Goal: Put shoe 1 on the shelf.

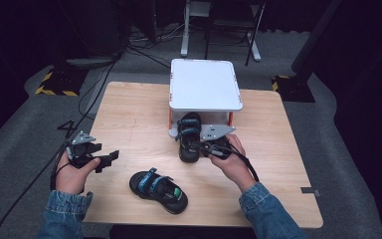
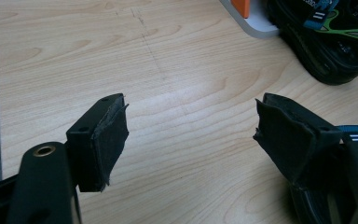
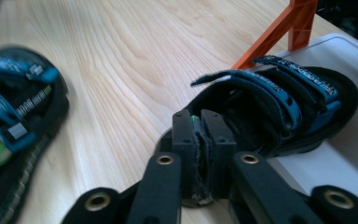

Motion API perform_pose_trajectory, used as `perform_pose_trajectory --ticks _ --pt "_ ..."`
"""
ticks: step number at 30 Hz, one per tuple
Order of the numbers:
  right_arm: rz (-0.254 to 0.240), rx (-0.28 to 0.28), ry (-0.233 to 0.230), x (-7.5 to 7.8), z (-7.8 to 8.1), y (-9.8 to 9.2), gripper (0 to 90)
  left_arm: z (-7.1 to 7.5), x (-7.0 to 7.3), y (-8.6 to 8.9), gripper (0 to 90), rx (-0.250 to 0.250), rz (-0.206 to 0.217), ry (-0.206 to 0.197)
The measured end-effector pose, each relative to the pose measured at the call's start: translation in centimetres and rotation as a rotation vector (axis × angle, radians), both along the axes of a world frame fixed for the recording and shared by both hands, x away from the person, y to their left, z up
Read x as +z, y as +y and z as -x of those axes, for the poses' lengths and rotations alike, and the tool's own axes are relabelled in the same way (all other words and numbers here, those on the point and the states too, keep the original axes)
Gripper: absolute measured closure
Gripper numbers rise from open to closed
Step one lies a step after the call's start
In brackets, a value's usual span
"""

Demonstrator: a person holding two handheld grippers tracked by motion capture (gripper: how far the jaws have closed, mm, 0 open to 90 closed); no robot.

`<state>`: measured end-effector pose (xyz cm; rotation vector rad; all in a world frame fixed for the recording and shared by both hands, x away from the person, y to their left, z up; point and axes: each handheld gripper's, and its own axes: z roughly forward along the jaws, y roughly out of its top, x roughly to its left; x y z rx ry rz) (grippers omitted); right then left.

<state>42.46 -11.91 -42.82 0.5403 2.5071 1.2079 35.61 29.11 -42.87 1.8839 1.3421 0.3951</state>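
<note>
1. Wooden desk (image 1: 129, 114), seen from above, carrying a white two-level stand (image 1: 205, 83) with orange posts near its far edge.
2. One black sandal with blue straps (image 1: 188, 135), toe resting on the stand's lower tray, heel out on the desk.
3. Right tongs (image 1: 205, 148) at that sandal's heel, clenched on a thin part of it; in the right gripper view, pads pressed together with a sliver of green between them (image 3: 199, 135).
4. Second sandal (image 1: 158, 189) lying near the desk's front edge, between the two hands, touching neither.
5. Left tongs (image 1: 108, 158) released, jaws spread wide above bare wood, well apart from both sandals; in the left gripper view, worn pads (image 2: 109, 140) with nothing between them.
6. Denim sleeves at both wrists along the bottom of the high view.
</note>
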Motion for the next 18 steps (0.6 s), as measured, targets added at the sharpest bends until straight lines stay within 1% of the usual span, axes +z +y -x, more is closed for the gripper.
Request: perform_pose_trajectory --ticks 1,3,5,6,8,9,12,13,14,16,17,18 --pt "0.004 0.000 -0.009 0.0 0.2 0.0 77.7 0.0 0.0 0.1 24.8 0.002 -0.001 -0.004" --pt "-0.010 -0.008 -0.023 0.2 0.8 -0.3 72.8 -0.1 -0.1 0.1 24.8 0.002 -0.002 -0.004" --pt "-0.034 -0.024 -0.034 0.5 1.5 -0.8 70.5 -0.1 -0.1 0.0 24.8 0.002 -0.001 0.005" --pt "-0.044 -0.032 -0.035 0.6 1.9 -0.9 69.2 -0.1 -0.1 0.0 24.8 -0.004 -0.004 0.002" --pt "-0.039 -0.037 -0.034 0.5 2.7 -1.2 68.3 -0.1 -0.1 -0.1 24.8 -0.001 -0.005 0.002" --pt "-0.030 -0.037 -0.027 0.3 3.1 -1.3 67.5 -0.1 -0.1 -0.1 24.8 -0.004 -0.007 0.001" --pt "0.007 -0.026 0.009 -0.6 4.0 -1.3 68.1 -0.2 -0.1 -0.2 24.8 -0.001 0.008 0.009" --pt "0.030 -0.024 0.022 -1.1 4.1 -1.2 67.6 -0.3 -0.1 -0.1 24.7 -0.006 0.004 0.008" --pt "0.052 -0.021 0.035 -1.6 4.2 -1.0 67.1 -0.4 -0.1 -0.1 24.7 0.002 0.009 0.006" --pt "0.092 -0.018 0.051 -2.8 4.3 -0.6 66.3 -0.7 0.1 0.0 24.7 0.001 0.006 0.000" --pt "0.111 -0.018 0.056 -3.3 4.3 -0.4 66.3 -0.9 0.1 0.0 24.7 0.003 0.011 -0.002" --pt "0.120 -0.019 0.066 -3.8 4.3 -0.2 66.8 -1.1 0.2 0.0 24.7 0.004 0.016 -0.008"
